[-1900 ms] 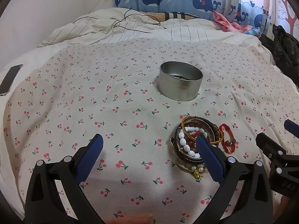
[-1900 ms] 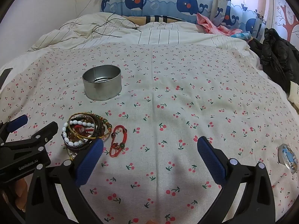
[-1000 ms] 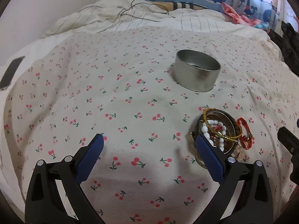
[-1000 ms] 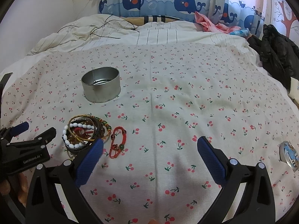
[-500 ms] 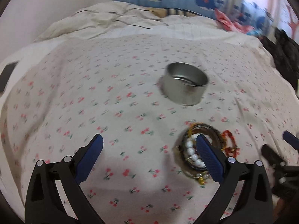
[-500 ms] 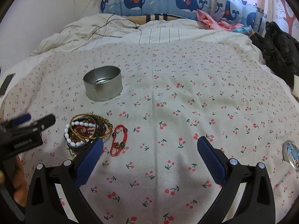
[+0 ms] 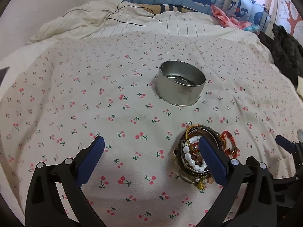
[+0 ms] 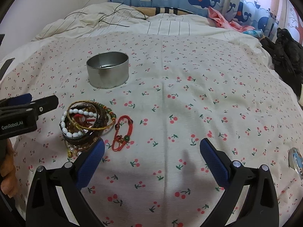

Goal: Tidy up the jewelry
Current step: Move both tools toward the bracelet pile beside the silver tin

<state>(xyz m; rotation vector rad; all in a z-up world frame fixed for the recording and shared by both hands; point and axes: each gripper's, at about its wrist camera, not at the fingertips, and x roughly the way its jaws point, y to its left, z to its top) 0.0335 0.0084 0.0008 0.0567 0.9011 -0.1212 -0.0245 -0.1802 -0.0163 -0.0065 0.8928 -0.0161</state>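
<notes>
A pile of bracelets (image 7: 196, 156) with white beads, gold and dark bangles lies on the cherry-print bedsheet; it also shows in the right wrist view (image 8: 85, 123). A red cord bracelet (image 8: 123, 134) lies just right of the pile, also in the left wrist view (image 7: 230, 144). A round metal tin (image 7: 180, 85) stands open beyond them, also in the right wrist view (image 8: 108, 69). My left gripper (image 7: 151, 158) is open and empty, its right finger over the pile. My right gripper (image 8: 151, 157) is open and empty, right of the jewelry.
A crumpled striped duvet (image 8: 113, 20) with a black cable lies at the bed's far end. Black clothing (image 8: 287, 51) sits at the right edge. A small round shiny object (image 8: 295, 158) lies on the sheet at far right. A dark phone (image 7: 3, 71) lies at left.
The left gripper has swung about and come back close to the bracelet pile. The right gripper has stayed nearly still, easing slightly forward. The jewelry and the tin have not moved.
</notes>
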